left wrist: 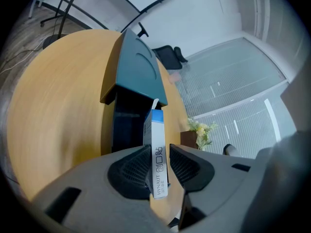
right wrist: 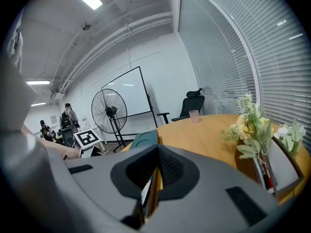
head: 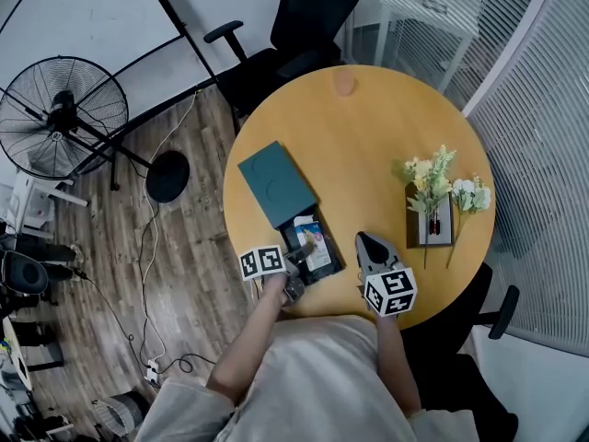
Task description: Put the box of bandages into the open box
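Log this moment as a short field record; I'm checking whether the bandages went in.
table: round, wooden
open box: dark teal, lid flipped back
box of bandages: on edge, over the open box's cavity
left gripper: jaws apart around the box of bandages, not pressing
right gripper: jaws together, empty
flowers: right side of table

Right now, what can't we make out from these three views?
1) Lower end of the bandage box: left gripper view, hidden by the left gripper; whether it rests on the floor of the open box is unclear.
2) Jaws of the left gripper: head view, too small, partly under its marker cube.
3) Interior of the open box: right gripper view, blocked by the right gripper; only the lid shows.
4) Contents of the cup: head view, too small.
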`<state>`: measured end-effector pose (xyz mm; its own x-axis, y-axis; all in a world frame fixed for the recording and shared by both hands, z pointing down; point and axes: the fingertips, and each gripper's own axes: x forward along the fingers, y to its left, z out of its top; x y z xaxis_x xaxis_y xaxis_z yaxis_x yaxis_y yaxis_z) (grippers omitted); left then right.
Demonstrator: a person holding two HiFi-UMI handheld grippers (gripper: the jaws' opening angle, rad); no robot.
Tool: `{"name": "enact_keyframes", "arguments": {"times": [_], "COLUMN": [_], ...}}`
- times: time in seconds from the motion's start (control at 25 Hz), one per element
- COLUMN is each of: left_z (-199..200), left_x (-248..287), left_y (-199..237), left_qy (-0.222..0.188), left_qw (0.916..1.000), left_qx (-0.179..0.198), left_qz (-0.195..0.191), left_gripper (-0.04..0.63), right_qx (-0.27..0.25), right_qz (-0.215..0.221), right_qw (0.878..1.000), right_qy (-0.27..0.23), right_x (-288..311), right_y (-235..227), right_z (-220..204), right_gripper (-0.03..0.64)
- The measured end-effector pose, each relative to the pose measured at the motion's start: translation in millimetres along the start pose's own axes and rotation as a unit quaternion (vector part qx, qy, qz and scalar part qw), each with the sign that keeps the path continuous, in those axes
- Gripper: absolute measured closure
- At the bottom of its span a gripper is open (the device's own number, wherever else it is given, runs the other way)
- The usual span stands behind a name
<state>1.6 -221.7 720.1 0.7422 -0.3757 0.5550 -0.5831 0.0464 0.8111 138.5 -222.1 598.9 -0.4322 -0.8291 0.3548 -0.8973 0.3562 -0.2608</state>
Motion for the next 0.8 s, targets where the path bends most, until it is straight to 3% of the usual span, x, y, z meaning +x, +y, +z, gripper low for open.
{"name": "enact_keyframes", "arguments": {"times": [0.6, 0.8], "left_z": [5, -2], "left_x": [-15, -3], "left_y": [6, 4], "left_qy": [-0.019, -0.003], "left_qw": [0.9998, 0.9999], "left_qx": [0.003, 0.014], "left_qz": [0.001, 0.006], "left_gripper": [0.483, 0.483], "right_qx": [-0.006, -0.008], "right_qz": [0.006, 0.009], "right_qw": [1.0, 1.0], "right_qy": [0.002, 0.005], "right_x": [2, 1], "right_y": [6, 9], "right_z": [1, 0], "right_gripper": [0.621, 0.621]}}
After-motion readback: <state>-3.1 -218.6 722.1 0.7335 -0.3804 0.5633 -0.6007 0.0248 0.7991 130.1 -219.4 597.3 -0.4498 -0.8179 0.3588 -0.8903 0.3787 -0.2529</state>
